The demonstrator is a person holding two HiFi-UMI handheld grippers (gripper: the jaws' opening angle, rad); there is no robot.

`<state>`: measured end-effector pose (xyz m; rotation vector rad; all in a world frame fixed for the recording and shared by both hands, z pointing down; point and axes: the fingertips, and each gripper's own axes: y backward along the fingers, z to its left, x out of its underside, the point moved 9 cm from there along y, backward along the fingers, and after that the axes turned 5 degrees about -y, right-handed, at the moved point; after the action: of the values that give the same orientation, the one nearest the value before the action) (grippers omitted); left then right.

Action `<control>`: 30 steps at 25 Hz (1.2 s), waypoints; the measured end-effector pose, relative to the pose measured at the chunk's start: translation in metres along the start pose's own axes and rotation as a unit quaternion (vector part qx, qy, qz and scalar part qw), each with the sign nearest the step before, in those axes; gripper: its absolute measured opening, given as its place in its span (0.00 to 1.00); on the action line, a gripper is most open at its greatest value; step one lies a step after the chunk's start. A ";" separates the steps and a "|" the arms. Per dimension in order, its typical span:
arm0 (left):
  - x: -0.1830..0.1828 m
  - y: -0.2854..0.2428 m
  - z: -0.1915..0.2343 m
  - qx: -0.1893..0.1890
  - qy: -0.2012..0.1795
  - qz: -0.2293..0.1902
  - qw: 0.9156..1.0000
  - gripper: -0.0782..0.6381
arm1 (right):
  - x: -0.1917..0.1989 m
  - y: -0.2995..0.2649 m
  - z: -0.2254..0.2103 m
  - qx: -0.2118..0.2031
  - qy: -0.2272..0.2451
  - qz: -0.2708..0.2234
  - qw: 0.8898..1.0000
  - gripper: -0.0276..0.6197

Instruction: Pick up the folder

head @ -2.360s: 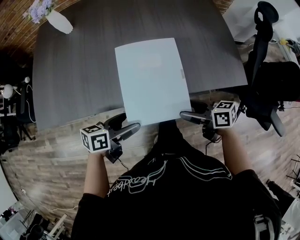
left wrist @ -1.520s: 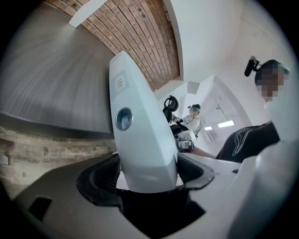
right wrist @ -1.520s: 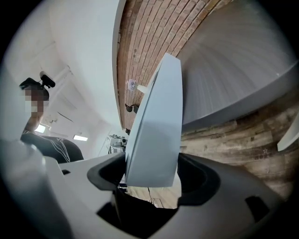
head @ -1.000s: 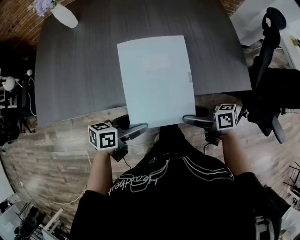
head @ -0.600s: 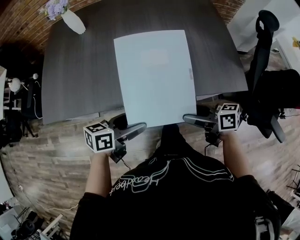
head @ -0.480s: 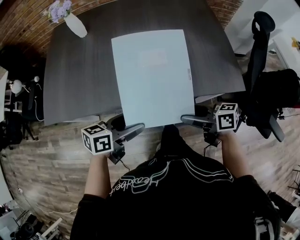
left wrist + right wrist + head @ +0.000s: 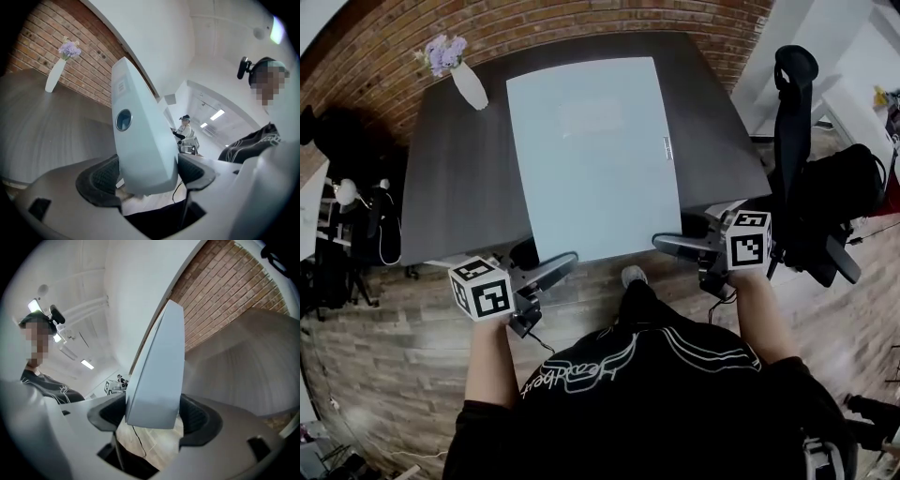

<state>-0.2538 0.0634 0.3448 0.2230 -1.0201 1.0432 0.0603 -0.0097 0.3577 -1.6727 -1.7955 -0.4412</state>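
one dark grey table (image 7: pixel 455 192) with a streaked wood-grain top fills the middle of the head view. it stands on a plank floor (image 7: pixel 384 347) in front of a red brick wall (image 7: pixel 581 19). one black office chair (image 7: pixel 811 197) stands by the table's right edge.

one folder (image 7: pixel 591 155), a pale blue, smooth, flat rectangle, is held over the table. its near edge reaches past the table's near edge toward the person. in the gripper views it slants up and away from the jaws, apart from the tabletop. a small round hole shows low on the folder in the left gripper view.

there are two grippers, one at each near corner of the folder. the left gripper (image 7: pixel 561 263) pinches the near left corner between its dark ridged pads. the right gripper (image 7: pixel 666 244) pinches the near right corner the same way. each carries one white cube with black square markers.

one slim white vase (image 7: pixel 470 86) holding pale purple flowers (image 7: pixel 442 52) stands at the table's far left corner, well apart from the folder.
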 end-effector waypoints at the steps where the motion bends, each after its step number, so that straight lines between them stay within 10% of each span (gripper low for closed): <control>1: -0.006 0.003 -0.003 0.001 -0.006 -0.004 1.000 0.64 | -0.004 0.000 0.006 -0.002 0.006 -0.007 1.000 0.54; 13: -0.050 0.029 -0.051 -0.008 -0.093 -0.034 0.995 0.64 | -0.032 0.014 0.064 -0.008 0.095 -0.042 0.995 0.54; 30: -0.066 0.028 -0.058 -0.009 -0.110 -0.032 0.993 0.64 | -0.044 0.019 0.075 -0.003 0.120 -0.051 0.991 0.54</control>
<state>-0.2492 0.0728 0.2533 0.3598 -1.2135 0.9660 0.0620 0.0068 0.2696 -1.4670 -1.7070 -0.6640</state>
